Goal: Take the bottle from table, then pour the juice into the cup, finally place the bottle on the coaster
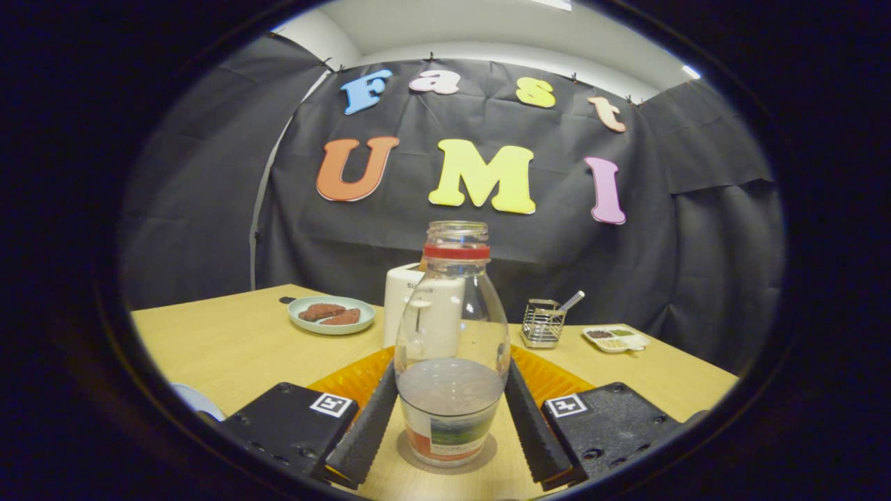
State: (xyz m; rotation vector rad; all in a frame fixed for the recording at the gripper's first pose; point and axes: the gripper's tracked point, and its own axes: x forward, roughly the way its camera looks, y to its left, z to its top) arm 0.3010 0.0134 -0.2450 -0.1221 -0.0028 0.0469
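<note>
My gripper (451, 424) flanked the uncapped bottle (452, 348), fingers touching its sides; whether they pressed, I could not tell. A loose hold risked slipping or spilling juice.

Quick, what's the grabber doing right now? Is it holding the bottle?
Gripper: fingers sit on either side of the bottle, which stands on a round coaster; whether both press on it cannot be told.

The camera rides low on the tool (451, 417), facing forward across the table (230, 348), close behind the bottle (452, 348).
</note>
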